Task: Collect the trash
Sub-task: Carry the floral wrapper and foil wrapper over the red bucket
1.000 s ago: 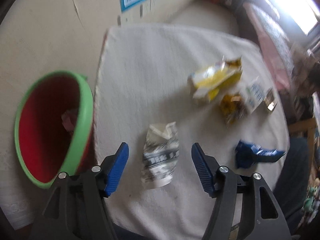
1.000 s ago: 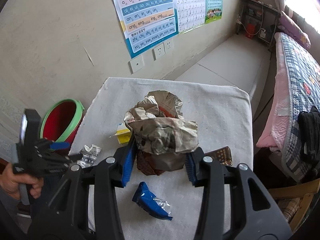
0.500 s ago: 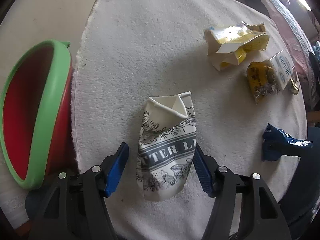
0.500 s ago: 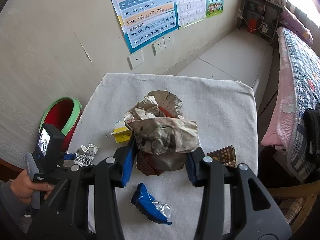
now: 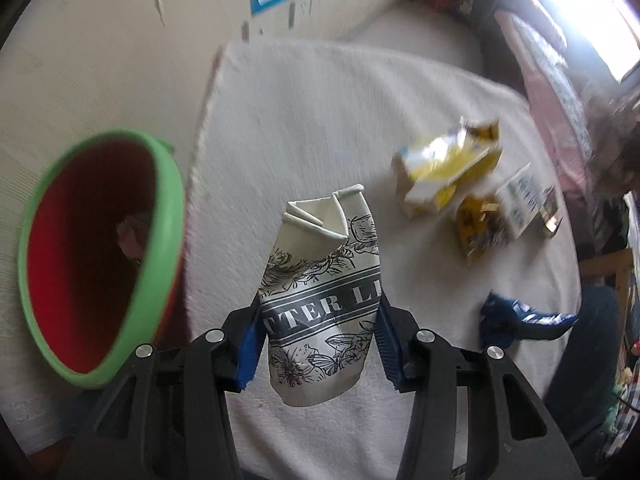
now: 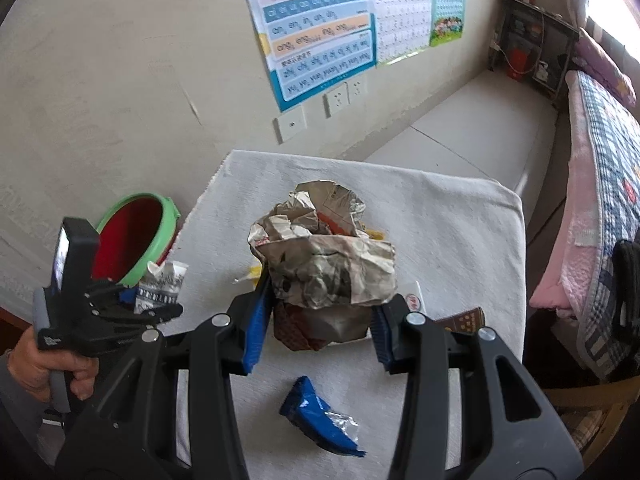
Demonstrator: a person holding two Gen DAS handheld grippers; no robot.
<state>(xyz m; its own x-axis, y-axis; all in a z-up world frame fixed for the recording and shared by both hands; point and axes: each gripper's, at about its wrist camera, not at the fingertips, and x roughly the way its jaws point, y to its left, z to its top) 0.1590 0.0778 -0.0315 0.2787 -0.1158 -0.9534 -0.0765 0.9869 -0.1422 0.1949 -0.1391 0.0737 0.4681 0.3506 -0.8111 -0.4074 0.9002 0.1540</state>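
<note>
Here the left gripper point(image 5: 318, 334) is closing on the crushed paper cup point(image 5: 324, 300), which sits squarely between its blue pads point(image 5: 249, 344), rim pointing away. The green-rimmed bin point(image 5: 160, 248) stands just left of it. The right gripper point(image 6: 318, 330) clamps a crumpled paper bag point(image 6: 326, 268), half-open, above the blue wrapper point(image 6: 316, 418).
</note>
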